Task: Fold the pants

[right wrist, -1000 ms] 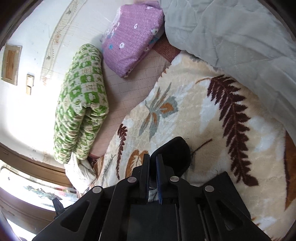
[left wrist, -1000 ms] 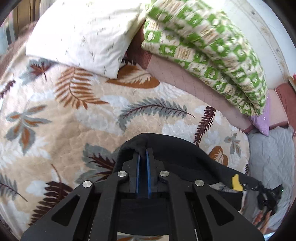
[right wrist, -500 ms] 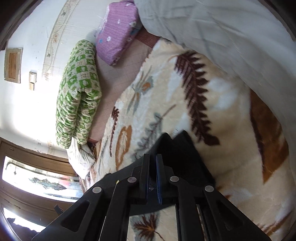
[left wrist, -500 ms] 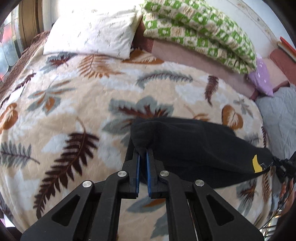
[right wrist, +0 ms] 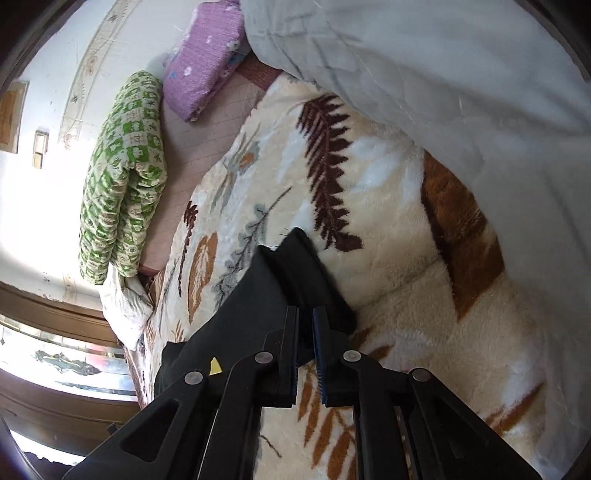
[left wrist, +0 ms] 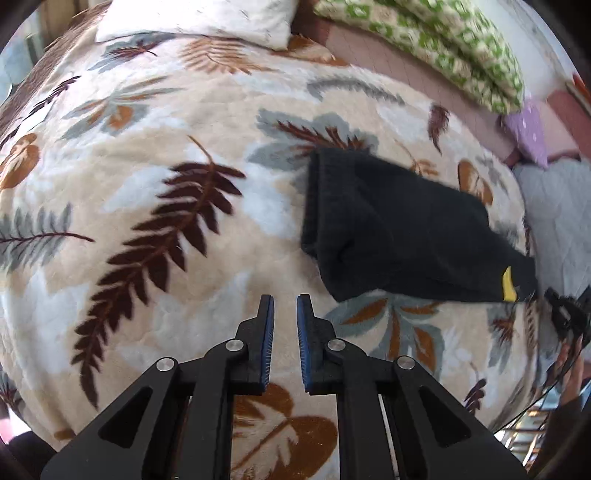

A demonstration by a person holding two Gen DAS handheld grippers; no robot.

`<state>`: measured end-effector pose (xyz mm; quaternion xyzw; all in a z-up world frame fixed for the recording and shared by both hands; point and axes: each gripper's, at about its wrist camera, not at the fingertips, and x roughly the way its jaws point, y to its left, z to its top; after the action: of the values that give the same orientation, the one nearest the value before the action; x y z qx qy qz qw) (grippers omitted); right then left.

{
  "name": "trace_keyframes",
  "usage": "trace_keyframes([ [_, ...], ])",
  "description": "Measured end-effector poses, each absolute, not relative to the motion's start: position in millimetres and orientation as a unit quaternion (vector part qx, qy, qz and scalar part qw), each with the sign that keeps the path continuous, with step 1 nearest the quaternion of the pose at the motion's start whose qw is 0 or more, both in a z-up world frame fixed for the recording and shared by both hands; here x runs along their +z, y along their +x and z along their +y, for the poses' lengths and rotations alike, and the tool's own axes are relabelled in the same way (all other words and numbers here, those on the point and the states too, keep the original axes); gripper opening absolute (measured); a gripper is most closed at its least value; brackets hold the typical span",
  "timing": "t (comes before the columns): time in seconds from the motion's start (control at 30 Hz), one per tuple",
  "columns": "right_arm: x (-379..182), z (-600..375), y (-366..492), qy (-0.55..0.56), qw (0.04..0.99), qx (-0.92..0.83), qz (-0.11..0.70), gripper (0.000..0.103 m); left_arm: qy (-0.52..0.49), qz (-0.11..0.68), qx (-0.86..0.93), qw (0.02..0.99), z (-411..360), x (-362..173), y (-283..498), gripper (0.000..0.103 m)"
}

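Observation:
The black pants (left wrist: 399, 225) lie folded on the leaf-patterned blanket (left wrist: 155, 192), with a small yellow tag (left wrist: 509, 282) near their right end. My left gripper (left wrist: 284, 300) is open and empty, a little to the left of and nearer than the pants. In the right wrist view the pants (right wrist: 273, 291) run from the middle toward the lower left. My right gripper (right wrist: 306, 314) sits at their near corner with its jaws slightly apart; black cloth lies between the blue pads (right wrist: 320, 343), loosely if held at all.
A white pillow (left wrist: 207, 14), a green patterned quilt (left wrist: 443, 40) and a purple pillow (left wrist: 532, 129) lie along the far edge of the bed. A grey quilt (right wrist: 443, 59) covers the right side. A window (right wrist: 55, 365) is beside the bed.
My left gripper has opened, let go of the pants and drawn back to the left. The pants now lie flat on the blanket. My right gripper's jaws have parted slightly.

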<state>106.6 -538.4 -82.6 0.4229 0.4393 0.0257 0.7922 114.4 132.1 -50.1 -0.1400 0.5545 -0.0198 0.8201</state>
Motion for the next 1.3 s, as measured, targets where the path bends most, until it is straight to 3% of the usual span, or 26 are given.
trace_keyframes([
  [0.1, -63, -530, 105, 0.401, 0.805, 0.039, 0.436, 0.012, -0.171, 0.552, -0.010, 0.816, 143, -42, 134, 0.016],
  [0.13, -56, -527, 106, 0.388, 0.810, 0.043, 0.437, 0.013, -0.183, 0.555, -0.011, 0.811, 143, -41, 145, 0.025],
  [0.17, -51, -524, 106, 0.377, 0.815, 0.040, 0.438, 0.018, -0.191, 0.561, -0.013, 0.806, 143, -42, 154, 0.035],
  [0.2, -47, -523, 106, 0.367, 0.819, 0.031, 0.440, 0.030, -0.202, 0.566, -0.015, 0.799, 142, -44, 162, 0.038],
  [0.27, -47, -522, 106, 0.356, 0.821, 0.010, 0.446, 0.043, -0.227, 0.581, -0.028, 0.781, 138, -50, 179, 0.039],
  [0.57, -73, -514, 123, 0.375, 0.804, 0.013, 0.462, 0.043, -0.290, 0.619, -0.038, 0.729, 129, -79, 201, 0.040],
  [0.77, -86, -500, 143, 0.351, 0.798, -0.003, 0.490, 0.043, -0.300, 0.624, -0.055, 0.719, 129, -85, 203, 0.054],
  [0.87, -91, -493, 144, 0.350, 0.792, 0.010, 0.500, 0.046, -0.298, 0.622, -0.078, 0.720, 122, -86, 203, 0.055],
  [0.9, -91, -490, 143, 0.345, 0.794, 0.016, 0.501, 0.046, -0.293, 0.620, -0.081, 0.723, 120, -85, 203, 0.055],
  [0.93, -91, -487, 142, 0.334, 0.795, 0.022, 0.505, 0.045, -0.287, 0.616, -0.079, 0.730, 118, -82, 201, 0.048],
  [0.97, -91, -486, 141, 0.328, 0.796, 0.022, 0.508, 0.037, -0.287, 0.612, -0.077, 0.733, 119, -80, 200, 0.027],
  [1.03, -92, -484, 140, 0.311, 0.796, 0.020, 0.519, 0.010, -0.302, 0.607, -0.075, 0.731, 122, -77, 197, 0.022],
  [1.07, -92, -483, 139, 0.308, 0.797, 0.022, 0.519, 0.006, -0.307, 0.604, -0.073, 0.731, 124, -74, 197, 0.021],
  [1.3, -63, -487, 129, 0.353, 0.813, 0.047, 0.460, 0.005, -0.334, 0.566, -0.076, 0.750, 138, -38, 214, 0.020],
])
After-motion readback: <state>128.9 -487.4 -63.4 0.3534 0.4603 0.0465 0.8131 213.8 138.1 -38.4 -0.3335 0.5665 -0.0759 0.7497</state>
